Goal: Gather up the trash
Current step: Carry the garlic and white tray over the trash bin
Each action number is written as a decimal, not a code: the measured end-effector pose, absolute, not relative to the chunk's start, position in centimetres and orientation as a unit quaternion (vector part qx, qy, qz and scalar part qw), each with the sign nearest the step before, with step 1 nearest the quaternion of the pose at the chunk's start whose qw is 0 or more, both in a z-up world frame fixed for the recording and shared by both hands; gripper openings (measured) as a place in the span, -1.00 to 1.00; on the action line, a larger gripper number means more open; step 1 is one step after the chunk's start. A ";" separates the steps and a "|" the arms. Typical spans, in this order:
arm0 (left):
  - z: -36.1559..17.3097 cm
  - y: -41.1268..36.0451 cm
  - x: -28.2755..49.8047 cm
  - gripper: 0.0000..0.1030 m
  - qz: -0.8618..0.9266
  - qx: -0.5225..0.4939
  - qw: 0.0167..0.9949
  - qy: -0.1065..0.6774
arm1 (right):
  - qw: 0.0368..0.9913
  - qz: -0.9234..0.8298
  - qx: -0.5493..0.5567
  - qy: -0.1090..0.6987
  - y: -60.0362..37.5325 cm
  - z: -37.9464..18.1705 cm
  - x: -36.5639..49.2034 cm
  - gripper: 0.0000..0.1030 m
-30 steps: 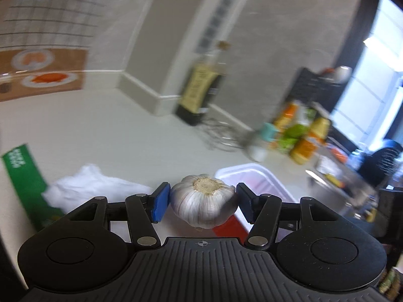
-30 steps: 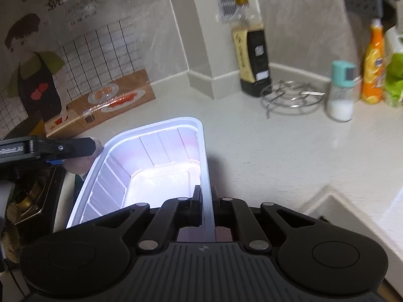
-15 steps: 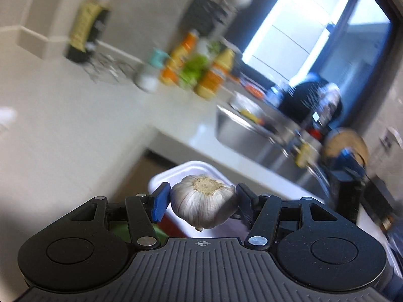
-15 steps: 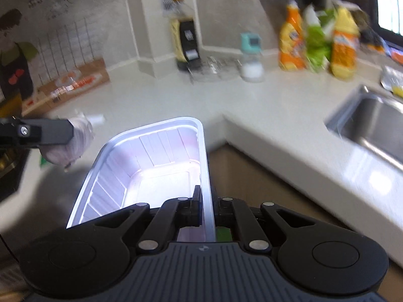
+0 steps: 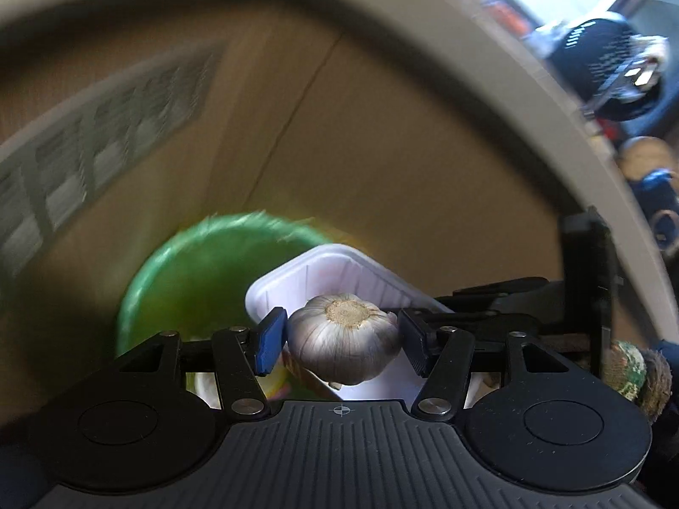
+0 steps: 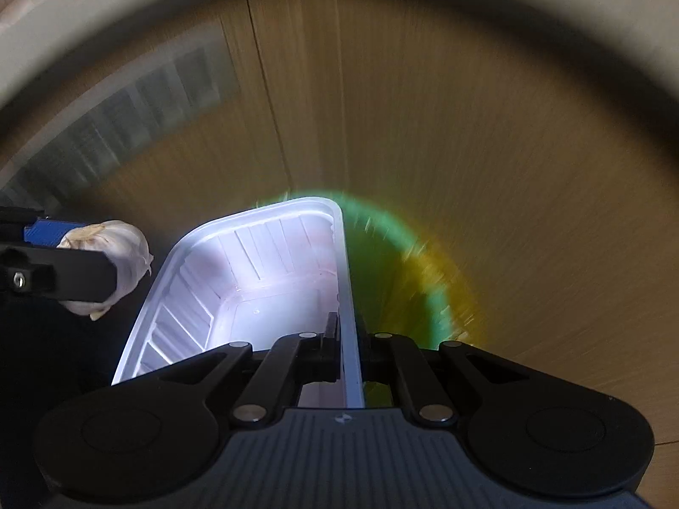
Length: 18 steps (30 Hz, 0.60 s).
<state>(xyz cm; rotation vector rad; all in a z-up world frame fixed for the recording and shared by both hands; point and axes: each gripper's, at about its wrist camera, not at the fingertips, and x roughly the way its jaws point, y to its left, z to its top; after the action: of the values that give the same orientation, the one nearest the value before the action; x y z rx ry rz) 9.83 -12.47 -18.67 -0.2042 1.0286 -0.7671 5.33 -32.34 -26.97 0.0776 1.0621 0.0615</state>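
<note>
The garlic bulb [image 5: 346, 337] sits pinched between the pads of the left gripper [image 5: 339, 337], above the green-lined bin [image 5: 178, 271]. Beside it, the right gripper [image 6: 346, 341] is pressed together on one wall of the white plastic tray [image 6: 263, 271]. Released off-centre, the bulb could land in the tray or strike the rim and roll away. The bin is badly smeared, so its contents are probably unreadable.

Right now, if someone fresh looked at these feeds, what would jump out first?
The garlic bulb clamped in the left gripper, dead centre of its view. Next, the white plastic tray pinched by its rim in the right gripper. Beyond both sits a blurred green bin against brown cabinet fronts.
</note>
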 end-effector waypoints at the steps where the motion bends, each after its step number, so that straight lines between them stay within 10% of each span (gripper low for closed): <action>1: -19.3 -12.6 10.0 0.23 -0.351 -0.092 0.796 0.484 | 0.852 0.027 0.038 0.521 -32.2 -28.6 6.4 -0.92; 18: -24.5 -11.6 14.3 0.23 -0.264 -0.120 0.782 0.551 | 0.698 -0.005 0.217 0.682 -31.9 -47.4 15.6 -0.74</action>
<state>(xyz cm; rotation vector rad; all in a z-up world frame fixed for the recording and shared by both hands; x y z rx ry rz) 14.31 -11.57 -24.53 -0.2599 1.1896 -0.5705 15.62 -31.87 -47.44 0.4829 1.5212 -0.0106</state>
